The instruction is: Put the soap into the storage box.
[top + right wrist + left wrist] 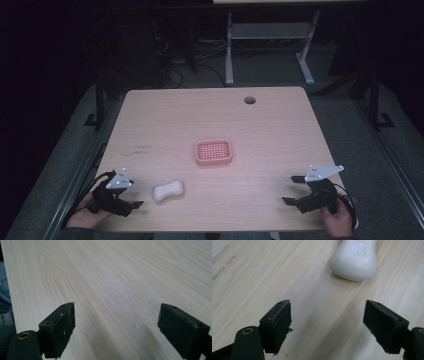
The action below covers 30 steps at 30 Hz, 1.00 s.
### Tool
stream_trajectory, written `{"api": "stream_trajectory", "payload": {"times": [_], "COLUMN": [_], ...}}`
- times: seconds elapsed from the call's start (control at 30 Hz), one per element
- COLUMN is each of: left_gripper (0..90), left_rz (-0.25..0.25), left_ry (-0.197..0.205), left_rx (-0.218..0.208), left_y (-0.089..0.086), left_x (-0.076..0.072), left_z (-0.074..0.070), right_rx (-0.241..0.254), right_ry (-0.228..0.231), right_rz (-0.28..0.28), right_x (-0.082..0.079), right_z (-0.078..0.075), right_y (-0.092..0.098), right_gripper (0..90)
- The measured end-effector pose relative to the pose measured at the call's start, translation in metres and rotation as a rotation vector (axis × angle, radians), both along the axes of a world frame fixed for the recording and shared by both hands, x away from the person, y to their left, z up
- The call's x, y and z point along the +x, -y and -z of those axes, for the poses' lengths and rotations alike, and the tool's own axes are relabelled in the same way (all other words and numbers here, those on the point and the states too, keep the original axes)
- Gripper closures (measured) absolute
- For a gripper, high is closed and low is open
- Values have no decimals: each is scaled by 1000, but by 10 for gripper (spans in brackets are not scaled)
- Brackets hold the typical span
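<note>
Lower left, the wide-open, empty left gripper [131, 196] nears a hard, slippery soap bar [168, 190], best pinched at its narrow waist.

My left gripper [328, 322] sits low over the light wood worktop [262, 277], jaws wide apart w/ nothing btwn them. A white soap bar [354, 258] lies ahead, slightly right of centre, cut off by the top edge & well clear of both pads.
</note>
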State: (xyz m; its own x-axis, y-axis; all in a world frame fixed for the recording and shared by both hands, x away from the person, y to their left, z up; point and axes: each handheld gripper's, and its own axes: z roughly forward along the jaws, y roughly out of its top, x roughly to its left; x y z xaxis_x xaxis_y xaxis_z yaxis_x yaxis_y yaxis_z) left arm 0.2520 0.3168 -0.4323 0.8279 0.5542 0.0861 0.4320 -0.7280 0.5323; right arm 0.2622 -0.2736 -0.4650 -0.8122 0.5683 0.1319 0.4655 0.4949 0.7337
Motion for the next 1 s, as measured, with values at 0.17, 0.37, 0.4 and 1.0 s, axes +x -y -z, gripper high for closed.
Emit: {"api": "stream_trajectory", "payload": {"times": [0.17, 0.37, 0.4, 1.0], "left_gripper": [225, 225, 225, 226], "left_rz": [7, 23, 23, 68], "left_ry": [-4, -6, -6, -10], "left_rx": [2, 4, 4, 13], "left_y": [2, 4, 4, 17], "left_x": [-1, 0, 0, 0], "left_z": [0, 0, 0, -1], "right_rx": [4, 0, 1, 0], "right_ry": [-2, 0, -1, 6], "right_rz": [6, 2, 3, -1], "right_x": [-1, 0, 0, 0], "right_z": [-1, 0, 0, -2], "right_y": [1, 0, 0, 1], "right_gripper": [141, 142, 142, 142]}}
